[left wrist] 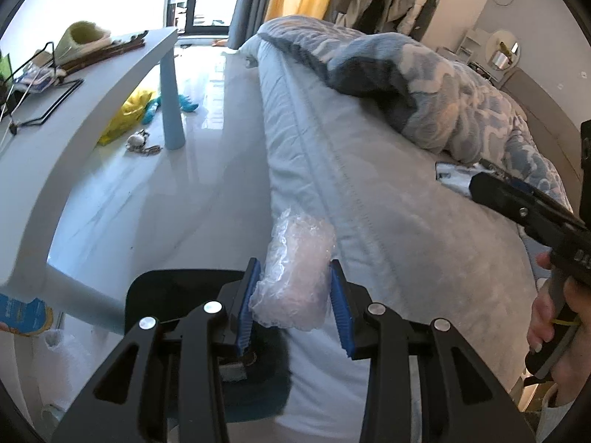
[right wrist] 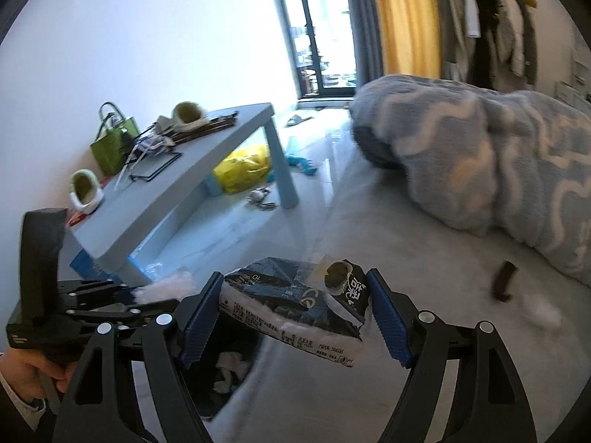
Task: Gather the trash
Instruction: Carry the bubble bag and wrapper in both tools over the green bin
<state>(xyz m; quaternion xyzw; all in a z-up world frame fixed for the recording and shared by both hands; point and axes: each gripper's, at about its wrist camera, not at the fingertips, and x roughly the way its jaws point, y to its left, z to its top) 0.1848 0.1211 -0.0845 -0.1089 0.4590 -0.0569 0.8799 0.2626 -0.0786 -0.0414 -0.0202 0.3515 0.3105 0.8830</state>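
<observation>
My left claw (left wrist: 295, 291) clamps a crumpled clear bubble-wrap wad (left wrist: 295, 277) beside the grey bed (left wrist: 388, 221); my right claw (right wrist: 295, 317) grips a torn black-and-white wrapper (right wrist: 295, 302) above a dark bin (right wrist: 229, 369).

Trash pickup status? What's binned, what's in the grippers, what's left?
Done: white scraps already lie in the bin. In hand: left gripper holds bubble wrap, right gripper a tissue pack; neither dropped yet. Left: white wad on the bed.
</observation>
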